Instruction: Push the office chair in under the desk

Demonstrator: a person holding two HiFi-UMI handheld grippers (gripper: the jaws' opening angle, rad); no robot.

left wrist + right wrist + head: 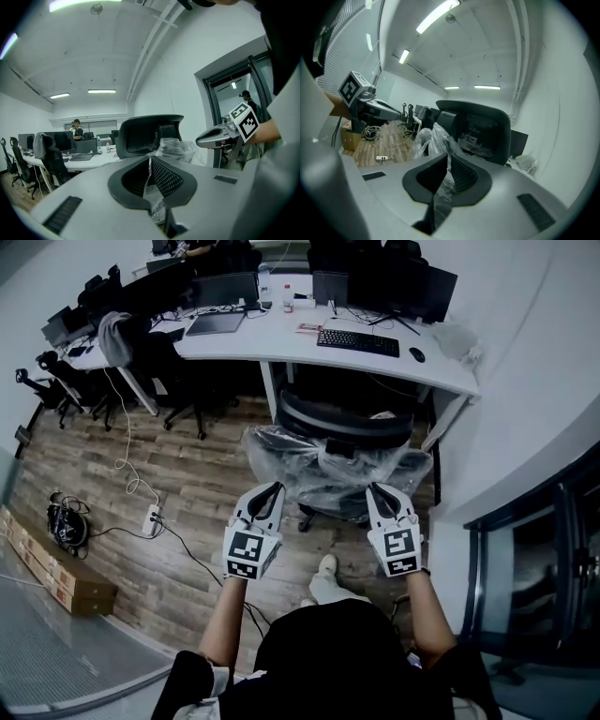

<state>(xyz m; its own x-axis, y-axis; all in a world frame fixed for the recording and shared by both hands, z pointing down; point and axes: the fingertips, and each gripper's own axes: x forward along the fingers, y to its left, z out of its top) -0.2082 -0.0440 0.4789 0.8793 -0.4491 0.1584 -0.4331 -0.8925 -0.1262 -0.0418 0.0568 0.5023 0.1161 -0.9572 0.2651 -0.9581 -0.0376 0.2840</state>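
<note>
1. Jaws are pinched shut on both left gripper point(272, 487) and right gripper point(376, 488), tips by the plastic wrap point(281, 457).
2. office chair point(343, 424) sits with its backrest at the desk point(281, 345) edge, seat sticking out.

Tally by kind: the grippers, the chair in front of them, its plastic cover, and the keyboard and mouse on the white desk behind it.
Hand-held grey grippers with marker cubes: 2 (left gripper, right gripper)
Black office chair: 1
Clear crinkled plastic cover: 1
Black keyboard: 1
Black computer mouse: 1
Total: 6
</note>
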